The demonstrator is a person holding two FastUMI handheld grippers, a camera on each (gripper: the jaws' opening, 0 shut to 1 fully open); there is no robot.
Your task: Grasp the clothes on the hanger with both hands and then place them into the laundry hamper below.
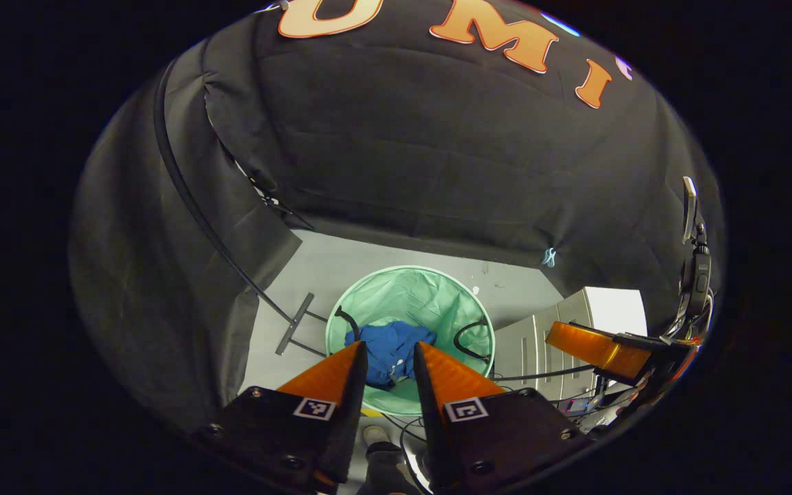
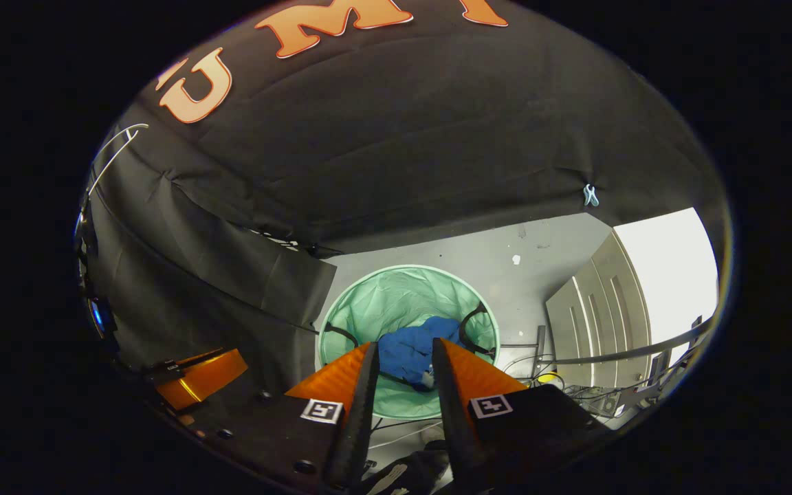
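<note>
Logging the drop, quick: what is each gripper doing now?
Left gripper: open, empty.
Right gripper: open, empty; blue clothes lie in the hamper.

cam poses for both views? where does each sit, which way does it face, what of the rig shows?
Left gripper view: rides on the left gripper, looking down past its own parted orange fingers at the green hamper on the floor; the other gripper shows at the right edge.
Right gripper view: rides on the right gripper, also looking down past its parted fingers at the hamper; the other gripper shows at lower left.
Shared: hamper, the blue clothes inside it, grey floor, white cabinet.
</note>
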